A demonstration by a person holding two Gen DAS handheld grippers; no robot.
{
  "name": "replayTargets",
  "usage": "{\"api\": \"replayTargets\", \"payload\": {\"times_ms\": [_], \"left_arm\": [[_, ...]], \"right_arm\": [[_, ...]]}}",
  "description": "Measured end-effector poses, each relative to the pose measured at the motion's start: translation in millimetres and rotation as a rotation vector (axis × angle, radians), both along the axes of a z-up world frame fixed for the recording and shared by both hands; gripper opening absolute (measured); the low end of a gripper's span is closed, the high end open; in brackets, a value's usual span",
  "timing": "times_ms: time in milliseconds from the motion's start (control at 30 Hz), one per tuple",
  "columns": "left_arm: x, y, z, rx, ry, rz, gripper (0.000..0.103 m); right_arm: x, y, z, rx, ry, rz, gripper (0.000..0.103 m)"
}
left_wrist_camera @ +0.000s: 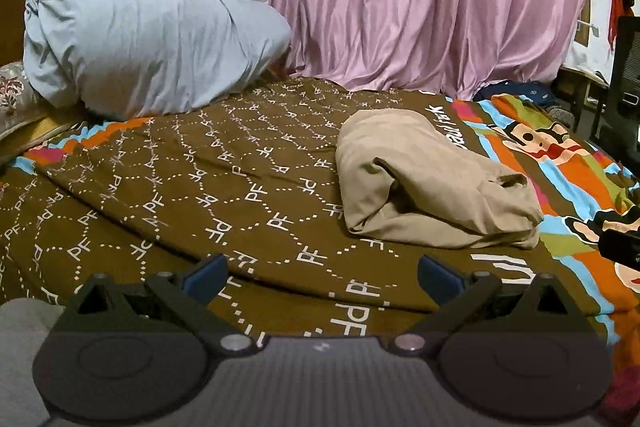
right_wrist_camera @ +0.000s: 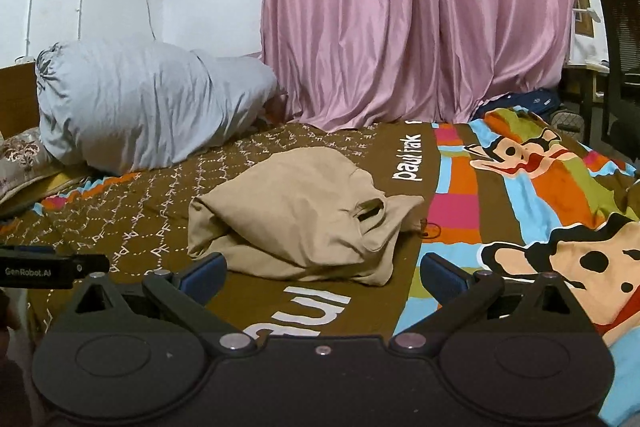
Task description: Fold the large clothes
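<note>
Beige garment (left_wrist_camera: 432, 183) lies bundled right of centre in your left wrist view, up and right of your left gripper (left_wrist_camera: 320, 273), whose jaws are spread wide and empty over the brown bedspread (left_wrist_camera: 180, 187). In your right wrist view it sits at frame centre, just beyond your right gripper (right_wrist_camera: 322, 273), also wide and empty, so judged nearer; the grey bundle (right_wrist_camera: 148, 107) stays upper left, well apart.

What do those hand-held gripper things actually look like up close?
Each hand-held gripper, left and right, is matte black plastic: a wide body with two round discs, silver pivot pins and angled link arms leading to two fingers tipped with blue pads. The left one's side, seen from the right camera, carries white "GenRobot.AI" lettering. No cables or sleeves are visible.
</note>
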State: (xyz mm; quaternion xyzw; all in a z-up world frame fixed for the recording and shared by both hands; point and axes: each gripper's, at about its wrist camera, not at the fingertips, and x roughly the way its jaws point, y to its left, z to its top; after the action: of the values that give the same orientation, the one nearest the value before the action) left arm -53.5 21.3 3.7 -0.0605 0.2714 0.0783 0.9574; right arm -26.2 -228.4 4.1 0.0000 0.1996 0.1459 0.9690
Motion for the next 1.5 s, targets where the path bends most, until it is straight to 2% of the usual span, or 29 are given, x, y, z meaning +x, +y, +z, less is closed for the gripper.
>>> {"api": "replayTargets", "payload": {"times_ms": [600, 1500], "left_arm": [[1.8, -1.2, -3.2, 0.002, 0.013, -0.005, 0.102], [4.0, 0.3, -7.9, 0.003, 0.029, -0.015, 0.102]], "right_arm": [[5.6, -5.1, -3.1, 0.028, 0.039, -0.015, 0.102], [5.0, -8.1, -4.8, 0.062, 0.032, -0.016, 0.102]]}}
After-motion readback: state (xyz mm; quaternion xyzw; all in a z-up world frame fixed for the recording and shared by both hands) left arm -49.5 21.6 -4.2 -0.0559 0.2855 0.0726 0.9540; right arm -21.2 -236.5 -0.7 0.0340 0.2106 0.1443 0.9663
